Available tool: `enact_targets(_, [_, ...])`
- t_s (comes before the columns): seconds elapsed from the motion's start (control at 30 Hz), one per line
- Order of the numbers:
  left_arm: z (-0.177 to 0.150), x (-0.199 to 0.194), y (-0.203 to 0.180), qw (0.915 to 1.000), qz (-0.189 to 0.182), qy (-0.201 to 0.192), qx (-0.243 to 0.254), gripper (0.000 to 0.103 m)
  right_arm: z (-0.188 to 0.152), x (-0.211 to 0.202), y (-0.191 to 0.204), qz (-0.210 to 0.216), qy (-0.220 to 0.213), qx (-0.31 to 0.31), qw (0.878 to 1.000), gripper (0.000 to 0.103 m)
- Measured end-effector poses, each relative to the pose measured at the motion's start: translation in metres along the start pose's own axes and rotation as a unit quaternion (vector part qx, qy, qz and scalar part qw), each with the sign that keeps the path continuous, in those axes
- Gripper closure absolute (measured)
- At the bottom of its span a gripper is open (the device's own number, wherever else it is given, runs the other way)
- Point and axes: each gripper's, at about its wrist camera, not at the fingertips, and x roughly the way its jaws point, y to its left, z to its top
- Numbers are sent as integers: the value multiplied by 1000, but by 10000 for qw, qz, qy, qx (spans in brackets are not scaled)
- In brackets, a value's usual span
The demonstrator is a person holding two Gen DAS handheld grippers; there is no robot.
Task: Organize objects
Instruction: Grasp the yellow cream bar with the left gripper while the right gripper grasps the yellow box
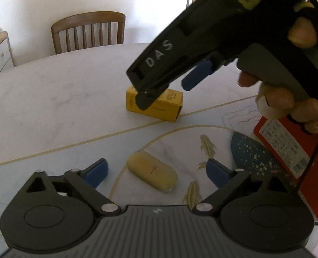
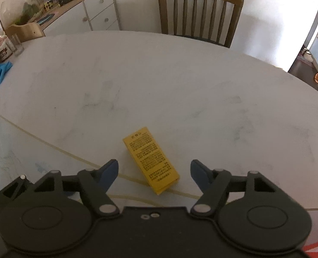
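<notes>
Yellow box: a small yellow printed cardboard box (image 2: 151,161) lies flat on the pale marble-look oval table (image 2: 180,86), by the thin gold line that marks the edge of the decorated mat.
Long axis: in the right wrist view it runs from far-left to near-right, skewed to the line across the jaws, so I judge a slight wrist turn would square the grip.
Right gripper: the right gripper (image 2: 154,173) hangs just over the near end of the box, steeply tilted down, jaws partly spread with the box low between the blue pads (image 2: 109,172); no pad touches it, nothing is held.
Nearer hand: the right one is plainly nearer the box; the left is well apart from it.
Beige piece: a beige, rounded, bar-shaped soft-looking object (image 1: 152,174) lies on the mat, long axis far-left to near-right.
Left gripper: the left gripper (image 1: 156,173) has its jaws wide apart, one to either side of the beige piece, not touching it and holding nothing.
Left view only: it shows the beige piece, a red printed carton (image 1: 288,150) at the right, and the person's hand (image 1: 288,103) on the right tool.
Right view only: it shows the top print of the box and its gap to each pad, plus a brown wooden slat-back chair (image 2: 199,15) beyond.
</notes>
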Motion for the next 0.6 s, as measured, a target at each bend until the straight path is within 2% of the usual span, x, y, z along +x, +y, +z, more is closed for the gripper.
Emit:
enact_targets(0.07, [-1, 0, -1, 10000, 36, -30, 5, 11, 2, 2, 1, 42, 28, 8, 10000, 40])
enact_targets(0.1, [-2, -1, -2, 10000, 26, -52, 3, 15, 3, 3, 1, 77, 44, 4, 10000, 44])
enact_targets(0.2, [-3, -2, -5, 9999, 54, -96, 81, 26, 5, 7, 3, 105, 62, -46, 9999, 48])
enact_targets(0.43, [-3, -5, -6, 9995, 305, -128, 15, 52, 0, 14, 11, 67, 200, -100, 9997, 72])
enact_targets(0.6, [-1, -7, -6, 9995, 292, -83, -41, 55, -4, 13, 18, -40, 178, -54, 9998, 74])
